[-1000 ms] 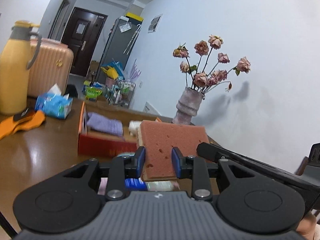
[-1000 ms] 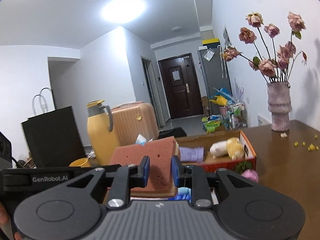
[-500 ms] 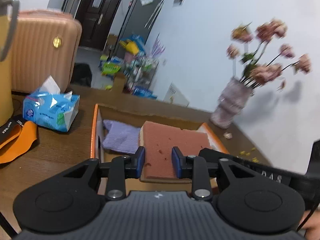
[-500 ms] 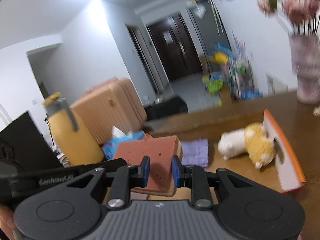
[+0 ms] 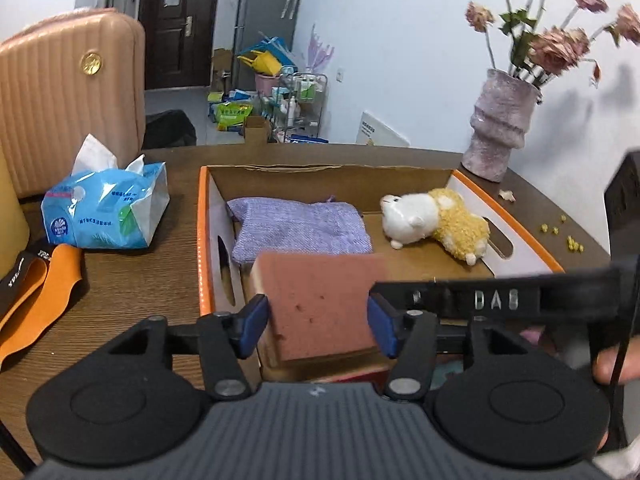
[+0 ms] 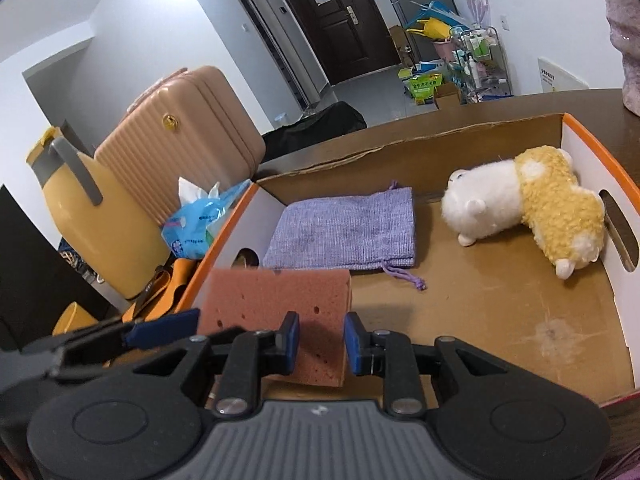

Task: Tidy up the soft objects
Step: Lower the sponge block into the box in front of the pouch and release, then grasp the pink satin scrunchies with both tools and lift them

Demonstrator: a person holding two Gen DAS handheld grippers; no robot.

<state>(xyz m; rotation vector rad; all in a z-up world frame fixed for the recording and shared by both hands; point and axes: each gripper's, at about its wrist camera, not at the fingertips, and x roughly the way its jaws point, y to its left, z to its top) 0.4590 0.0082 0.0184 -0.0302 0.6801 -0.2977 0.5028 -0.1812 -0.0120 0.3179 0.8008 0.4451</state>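
Sponge underside hidden; right gripper fingers pinch it, left gripper fingers opening.

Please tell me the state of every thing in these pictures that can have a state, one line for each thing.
Open-topped cardboard box with orange rim: open, partly filled.
Brown-pink rectangular sponge: held over the box's near corner.
Purple woven drawstring pouch: flat on the box floor.
White and yellow plush toy: on its side in the box.
Left gripper: jaws opening, pads clear of the sponge.
Right gripper: shut on the sponge.
Blue tissue pack: open, tissue sticking out.
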